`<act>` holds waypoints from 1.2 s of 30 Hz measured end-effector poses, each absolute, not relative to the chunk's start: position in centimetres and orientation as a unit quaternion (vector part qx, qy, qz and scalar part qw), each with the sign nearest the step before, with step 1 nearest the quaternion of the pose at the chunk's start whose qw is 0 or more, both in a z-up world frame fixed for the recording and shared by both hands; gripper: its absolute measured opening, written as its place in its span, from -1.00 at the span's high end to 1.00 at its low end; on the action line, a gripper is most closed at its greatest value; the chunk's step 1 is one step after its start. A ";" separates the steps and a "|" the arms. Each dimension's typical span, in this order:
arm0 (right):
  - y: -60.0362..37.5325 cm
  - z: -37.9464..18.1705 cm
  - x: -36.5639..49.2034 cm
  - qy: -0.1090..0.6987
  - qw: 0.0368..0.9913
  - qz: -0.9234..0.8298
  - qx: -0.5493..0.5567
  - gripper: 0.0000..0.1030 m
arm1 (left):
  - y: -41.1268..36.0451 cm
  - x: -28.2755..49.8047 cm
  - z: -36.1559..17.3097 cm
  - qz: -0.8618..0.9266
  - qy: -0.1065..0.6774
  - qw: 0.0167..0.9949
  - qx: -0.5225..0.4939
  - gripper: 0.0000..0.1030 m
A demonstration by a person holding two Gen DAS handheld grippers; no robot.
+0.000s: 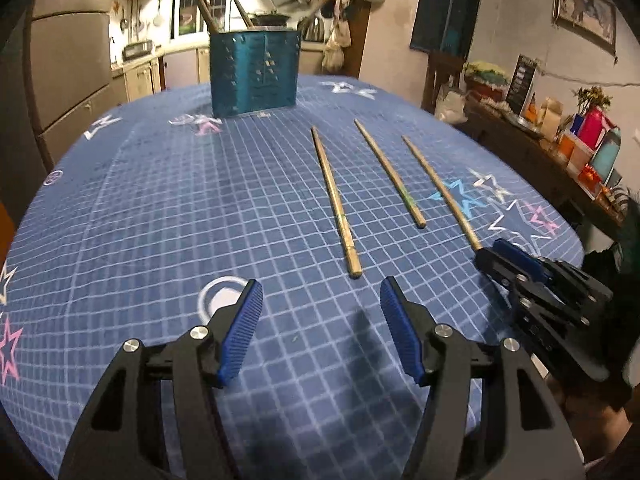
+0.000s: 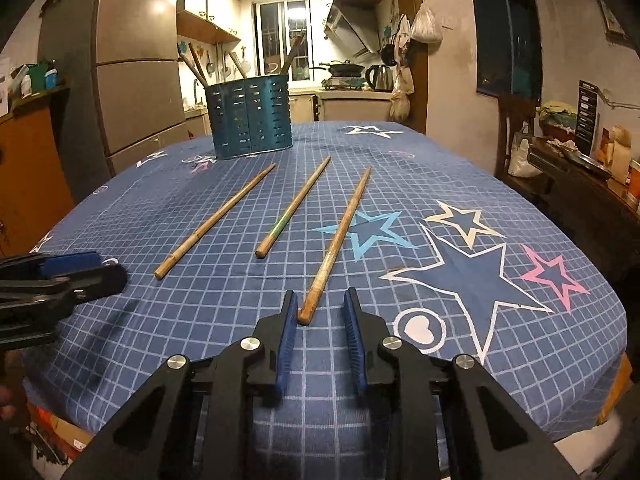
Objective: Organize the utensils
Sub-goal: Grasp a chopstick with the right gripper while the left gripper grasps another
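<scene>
Currently lying on the blue checked tablecloth [image 2: 208, 308]: three wooden chopsticks — left chopstick [image 2: 215, 221], middle chopstick [image 2: 294, 208], right chopstick [image 2: 335, 245] — side by side, apart, thin ends pointing toward the teal holder [image 2: 250, 117].

Standing upright at the far end of the cloth, holder already carrying several long utensils.

Right gripper [image 2: 322, 312]: jaws partly open, straddling the near end of the right chopstick; left pad touching or just beside that end, right pad clearly apart from it. Not yet clamping.

Left gripper [image 1: 322, 312]: jaws standing about half open, nothing between them — hovering over bare cloth, just short of the near end of the left chopstick [image 1: 336, 202].

Showing in the left wrist view as well: right gripper [image 1: 490, 254] at the tip of the right chopstick [image 1: 440, 192].
</scene>
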State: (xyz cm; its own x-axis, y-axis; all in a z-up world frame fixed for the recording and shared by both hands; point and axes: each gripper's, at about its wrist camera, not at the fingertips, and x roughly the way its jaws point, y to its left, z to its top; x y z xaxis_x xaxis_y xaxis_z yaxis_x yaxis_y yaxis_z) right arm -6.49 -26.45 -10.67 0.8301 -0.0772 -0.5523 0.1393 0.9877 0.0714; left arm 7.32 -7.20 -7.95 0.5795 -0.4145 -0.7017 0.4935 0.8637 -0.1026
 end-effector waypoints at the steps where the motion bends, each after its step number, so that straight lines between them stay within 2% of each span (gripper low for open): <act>1: -26.4 -10.7 -6.5 0.285 0.955 -0.057 0.055 0.49 | -7.6 7.6 -8.1 -0.261 0.384 0.884 0.051 -0.14; 14: -26.6 -10.9 -6.5 0.271 0.959 -0.060 0.057 0.50 | -11.2 9.2 -8.7 -0.255 0.403 0.873 0.105 -0.14; 16: -26.6 -10.9 -6.4 0.272 0.959 -0.062 0.056 0.63 | -11.5 9.4 -8.7 -0.252 0.405 0.872 0.111 -0.13; 18: -27.0 -10.9 -6.4 0.271 0.958 -0.064 0.061 0.75 | -11.9 9.1 -8.7 -0.259 0.398 0.873 0.114 0.09; 22: -27.3 -11.0 -6.4 0.272 0.958 -0.062 0.065 0.79 | -12.0 8.6 -8.8 -0.270 0.384 0.875 0.115 0.29; 26: -27.5 -11.0 -6.7 0.268 0.959 -0.061 0.069 0.83 | -11.5 8.4 -8.8 -0.273 0.382 0.877 0.105 0.84; 32: -28.3 -10.2 -7.9 0.257 0.962 -0.062 0.073 0.85 | -10.0 8.8 -8.5 -0.286 0.406 0.866 0.053 0.90; 36: -28.5 -8.5 -9.2 0.230 0.969 -0.071 0.047 0.85 | -9.0 7.8 -7.3 -0.279 0.388 0.877 0.050 0.90</act>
State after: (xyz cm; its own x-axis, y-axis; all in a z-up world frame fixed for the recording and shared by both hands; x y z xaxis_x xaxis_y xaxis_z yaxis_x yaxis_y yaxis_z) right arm -9.24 -28.52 -8.53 0.8837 -0.1168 -0.4532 0.1601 0.9854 0.0582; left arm 7.82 -8.97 -7.27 0.5431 -0.4512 -0.7082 0.5289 0.8388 -0.1288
